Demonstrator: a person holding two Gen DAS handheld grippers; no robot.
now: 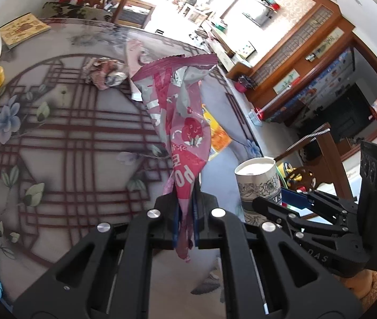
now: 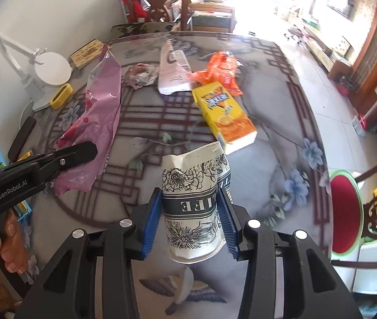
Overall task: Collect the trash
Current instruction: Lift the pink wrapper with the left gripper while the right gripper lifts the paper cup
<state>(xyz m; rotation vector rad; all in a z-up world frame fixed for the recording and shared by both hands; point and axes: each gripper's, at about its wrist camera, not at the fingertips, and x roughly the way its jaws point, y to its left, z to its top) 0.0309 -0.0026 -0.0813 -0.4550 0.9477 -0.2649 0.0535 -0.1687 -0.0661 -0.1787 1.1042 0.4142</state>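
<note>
My left gripper (image 1: pixel 185 212) is shut on a pink snack wrapper (image 1: pixel 180 122) and holds it up above the table; the wrapper also shows in the right wrist view (image 2: pixel 98 117). My right gripper (image 2: pixel 191 212) is shut on a crumpled white paper cup with black flower print (image 2: pixel 193 196), squeezed between the blue pads; the cup also shows in the left wrist view (image 1: pixel 258 183). On the table lie a yellow-orange juice carton (image 2: pixel 225 117), an orange wrapper (image 2: pixel 220 71), a white-pink packet (image 2: pixel 172 71) and a crumpled foil wad (image 2: pixel 139 75).
The round table has a patterned glass top (image 2: pixel 162 122). A white lamp base (image 2: pixel 51 70), a yellow holder (image 2: pixel 61 95) and a book (image 2: pixel 87 53) stand at its far left. A red-seated stool (image 2: pixel 343 212) is at the right, a chair (image 2: pixel 162 2) behind.
</note>
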